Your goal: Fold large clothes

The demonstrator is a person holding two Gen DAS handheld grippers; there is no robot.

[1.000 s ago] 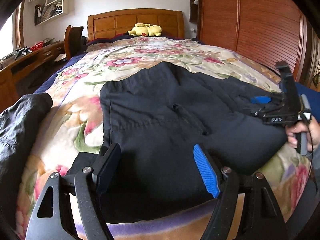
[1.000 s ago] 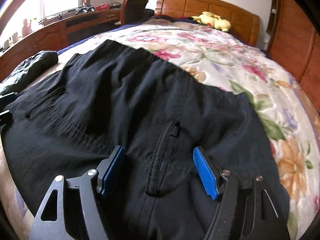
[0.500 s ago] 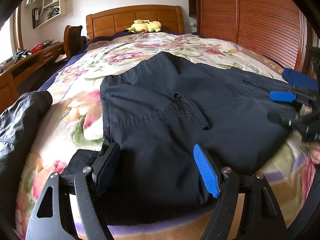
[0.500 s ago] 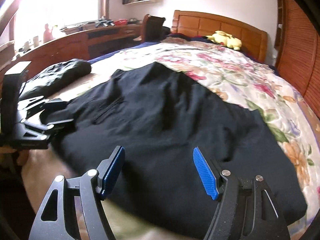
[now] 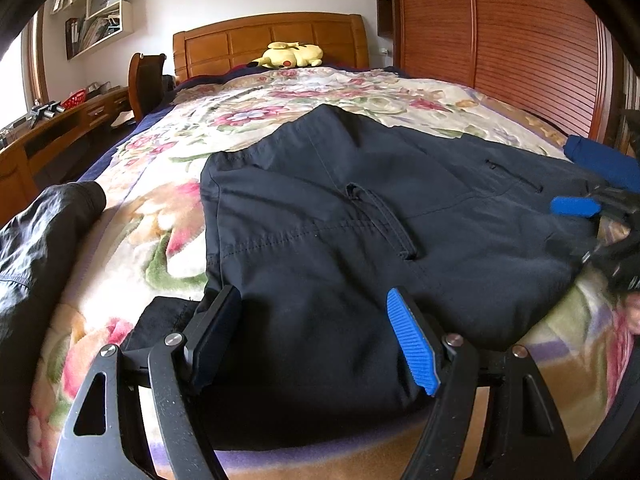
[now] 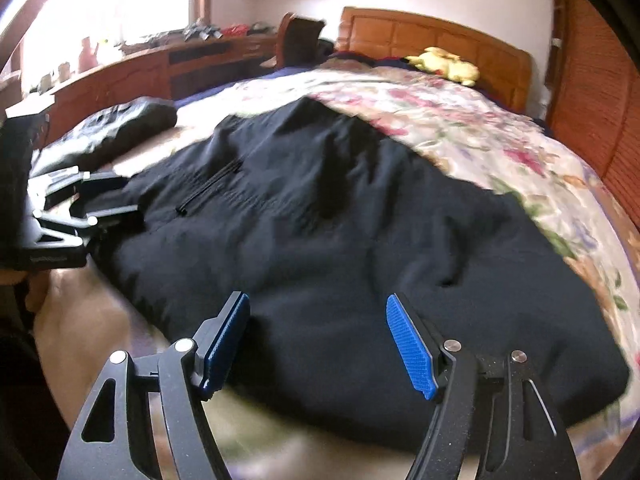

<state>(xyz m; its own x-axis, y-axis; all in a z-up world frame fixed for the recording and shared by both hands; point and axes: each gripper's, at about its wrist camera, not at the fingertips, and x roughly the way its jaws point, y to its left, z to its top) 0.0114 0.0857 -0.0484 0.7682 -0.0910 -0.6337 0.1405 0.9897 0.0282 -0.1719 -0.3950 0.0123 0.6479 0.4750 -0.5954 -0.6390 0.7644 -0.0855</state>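
So since a second back, the right gripper (image 6: pixel 318 340) had slid off the middle of the dark trousers (image 5: pixel 360 232) and pulled back toward their near edge, with its view swung round so the left gripper (image 5: pixel 312 336) showed up at the far left edge. The left one had barely budged.

The trousers lay spread flat across the floral bedspread (image 5: pixel 168 200), waist end nearest the cameras. The left view was sharp enough to show the fly, the stitching and a zip pocket; the right view was blurry, so the cloth mostly read as one dark mass there, but it did catch the bright window and the long wooden desk (image 6: pixel 132 72) that the other view only got at its edge.

The wooden wardrobe doors (image 5: pixel 500 48) ran close along one side of the bed, and the headboard (image 5: pixel 272 36) closed off the far end. Loads of bare bedspread lay beyond the trousers. A black jacket (image 5: pixel 36 240) sat bunched up on the bedspread, off to the side of the trousers and apart from them. A yellow plush toy (image 5: pixel 290 55) sat up by the headboard, well apart from everything.

Both grippers had their blue pads spread wide with nothing pinched; the left fingers sat low over the trouser edge, the right ones just above it.
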